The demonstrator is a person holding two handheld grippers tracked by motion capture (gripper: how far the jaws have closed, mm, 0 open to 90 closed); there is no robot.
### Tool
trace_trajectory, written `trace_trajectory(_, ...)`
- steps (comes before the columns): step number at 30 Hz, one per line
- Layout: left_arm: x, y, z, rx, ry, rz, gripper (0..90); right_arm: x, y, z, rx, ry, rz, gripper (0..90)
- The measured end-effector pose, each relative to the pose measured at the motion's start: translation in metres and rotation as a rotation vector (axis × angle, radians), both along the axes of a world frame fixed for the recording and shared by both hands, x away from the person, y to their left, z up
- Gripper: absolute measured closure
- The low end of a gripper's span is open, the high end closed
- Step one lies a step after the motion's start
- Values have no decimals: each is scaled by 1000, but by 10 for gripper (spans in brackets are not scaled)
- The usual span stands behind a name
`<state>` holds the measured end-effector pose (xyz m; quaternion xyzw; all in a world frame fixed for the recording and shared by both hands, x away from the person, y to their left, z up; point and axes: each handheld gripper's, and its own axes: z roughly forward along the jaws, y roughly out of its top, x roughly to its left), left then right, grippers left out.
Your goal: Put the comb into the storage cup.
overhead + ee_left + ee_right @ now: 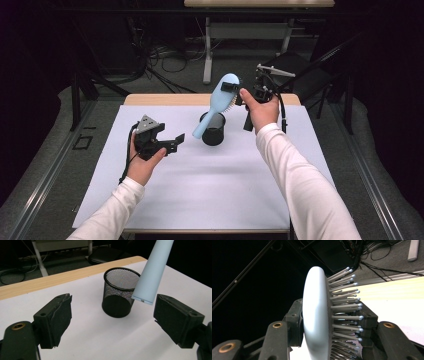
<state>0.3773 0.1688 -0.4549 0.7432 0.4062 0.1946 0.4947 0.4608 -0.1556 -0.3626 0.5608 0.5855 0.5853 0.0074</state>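
The right tool [231, 88] is clamped on the head of a pale blue hairbrush [218, 100], one jaw on the smooth back and one against the bristles, as the right gripper view shows close up [317, 315]. The brush hangs tilted in the air, handle down, its tip just above the rim of a black mesh cup [213, 129] standing on the white counter [210, 185]. The left tool [176, 142] hovers well left of the cup with jaws spread wide, holding nothing; in the left gripper view the cup [120, 293] sits between those jaws, farther off.
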Motion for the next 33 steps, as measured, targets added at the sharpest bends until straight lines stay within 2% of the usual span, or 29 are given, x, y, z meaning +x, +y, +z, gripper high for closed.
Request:
trace_trajectory(6, 0, -2, -2, -5, 11, -24, 33, 1, -3, 1, -5, -5, -12, 493)
trace_trajectory(9, -1, -4, -3, 9, 14, -37, 4, 2, -5, 2, -12, -11, -19, 493)
trace_trajectory(18, -3, -4, -3, 9, 13, -31, 5, 3, -11, 7, -37, -34, -44, 494)
trace_trajectory(24, -2, -2, -4, 20, 34, -17, 5, 4, -13, 11, -47, -55, -63, 494)
trace_trajectory(29, -3, 1, -6, -19, 48, -5, 5, 5, -14, 13, -64, -70, -87, 494)
trace_trajectory(33, -4, 3, -6, -23, 50, 11, 5, 7, -14, 12, -83, -76, -99, 494)
